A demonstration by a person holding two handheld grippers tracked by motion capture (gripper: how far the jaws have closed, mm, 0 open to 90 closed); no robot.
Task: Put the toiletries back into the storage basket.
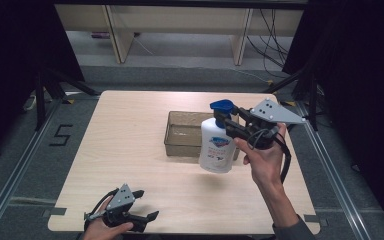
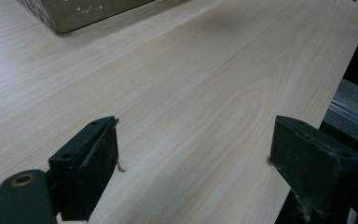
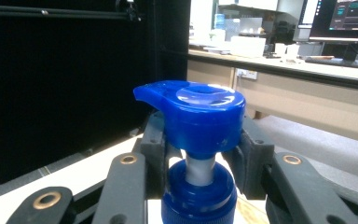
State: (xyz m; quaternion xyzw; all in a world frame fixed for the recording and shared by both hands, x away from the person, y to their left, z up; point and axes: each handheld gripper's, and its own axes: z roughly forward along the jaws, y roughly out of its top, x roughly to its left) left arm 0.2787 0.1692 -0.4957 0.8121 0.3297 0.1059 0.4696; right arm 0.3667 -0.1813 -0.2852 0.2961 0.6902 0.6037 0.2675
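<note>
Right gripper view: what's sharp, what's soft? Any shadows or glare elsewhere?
Right gripper view: blue pump head sharp with soft highlights on top, background desks blurred. High view: faint shadow under the lifted bottle on the table, surroundings dark. Left gripper view: near jaws slightly soft, wood grain evenly lit.

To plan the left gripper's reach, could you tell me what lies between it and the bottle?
Bare tabletop: in the high view, nothing lies between the left gripper and the bottle.

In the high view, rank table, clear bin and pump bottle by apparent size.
1. Table, by far the largest.
2. Clear bin.
3. Pump bottle, lifted nearer the camera by the right gripper, so its rank below the bin is unsure.
</note>
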